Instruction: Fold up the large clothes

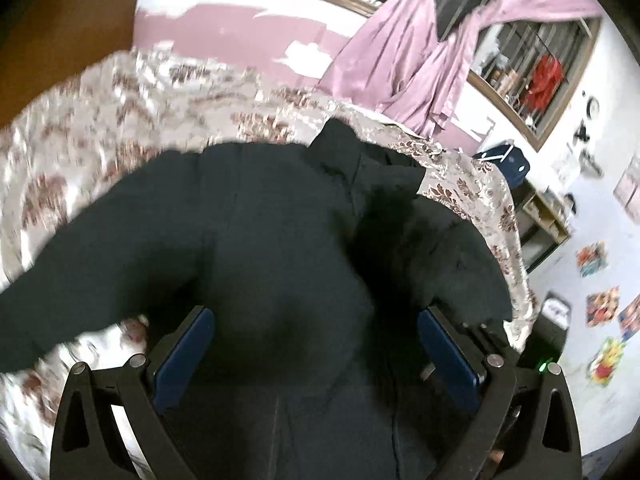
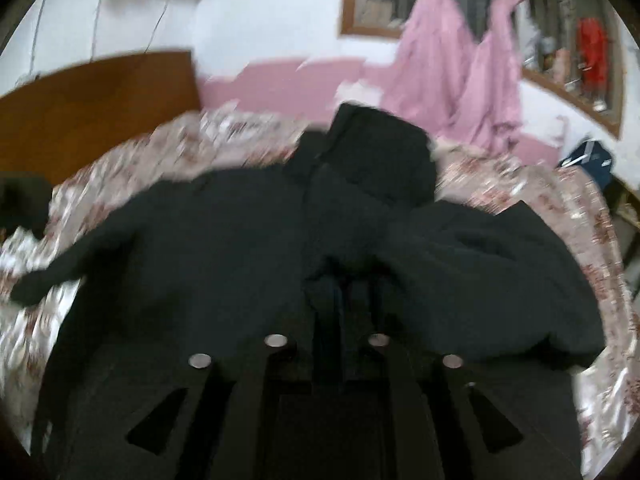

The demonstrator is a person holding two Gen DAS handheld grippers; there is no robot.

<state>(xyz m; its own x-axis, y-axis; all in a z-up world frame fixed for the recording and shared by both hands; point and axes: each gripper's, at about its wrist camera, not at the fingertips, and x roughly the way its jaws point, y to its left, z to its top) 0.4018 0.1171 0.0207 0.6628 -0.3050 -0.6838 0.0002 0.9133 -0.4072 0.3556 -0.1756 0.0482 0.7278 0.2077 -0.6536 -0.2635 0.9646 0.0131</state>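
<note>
A large black hooded coat lies spread on a bed with a floral cover. Its hood points toward the far wall and one sleeve stretches out to the left. My left gripper is open just above the coat's lower body, its blue pads wide apart. In the right wrist view the same coat fills the middle. My right gripper has its fingers close together over a fold of the coat's dark cloth near the centre. The view is blurred and the fingers are dark against the coat.
A wooden headboard stands at the far left of the bed. Pink curtains hang by barred windows on the far wall. A shelf unit and a dark blue box stand right of the bed.
</note>
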